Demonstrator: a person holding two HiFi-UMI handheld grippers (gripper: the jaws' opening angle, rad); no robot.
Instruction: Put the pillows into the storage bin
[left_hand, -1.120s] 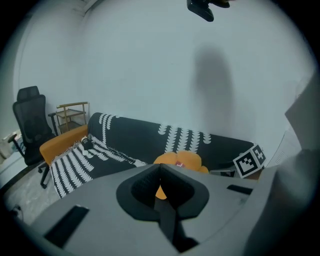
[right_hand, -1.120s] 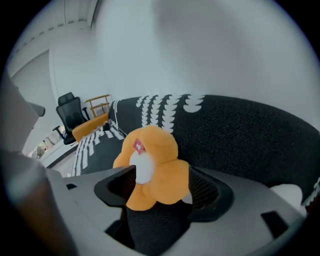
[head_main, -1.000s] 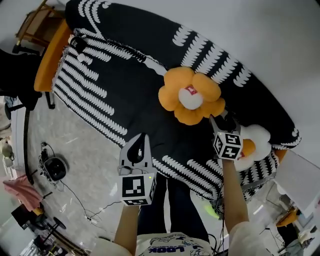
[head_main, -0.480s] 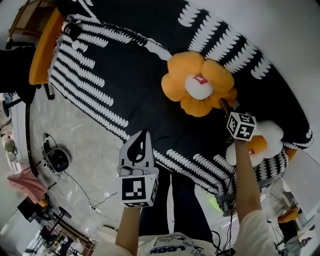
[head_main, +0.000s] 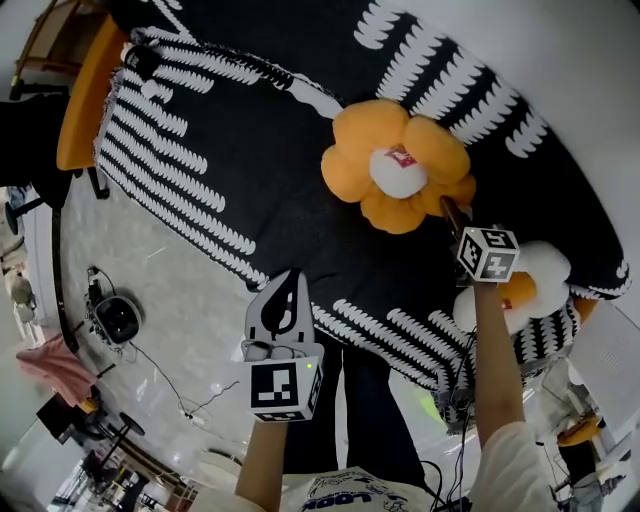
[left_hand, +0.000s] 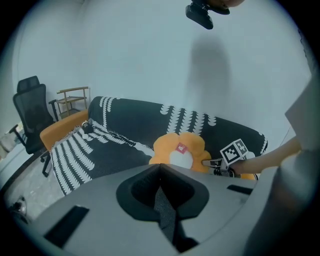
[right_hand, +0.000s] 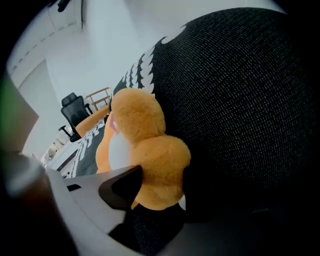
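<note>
An orange flower pillow (head_main: 400, 170) with a white centre lies on the black sofa (head_main: 250, 140) with its white pattern. In the right gripper view one of the pillow's petals (right_hand: 150, 165) sits between the jaws and touches the left one. My right gripper (head_main: 447, 207) is at that lower right petal; its jaws have just been closing and still stand open. A white flower pillow (head_main: 535, 268) with an orange centre lies right of that hand. My left gripper (head_main: 288, 285) hangs over the sofa's front edge, shut and with nothing in it (left_hand: 160, 172).
An orange seat (head_main: 85, 100) adjoins the sofa's left end. A black office chair (left_hand: 30, 115) and a wooden frame chair (left_hand: 72, 97) stand beyond it. A round device (head_main: 118, 320) and cables lie on the floor at the left. The person's legs (head_main: 350, 400) stand against the sofa front.
My right gripper has gone down to the orange pillow's lower right petal. The left gripper has sunk a little lower in the head view.
</note>
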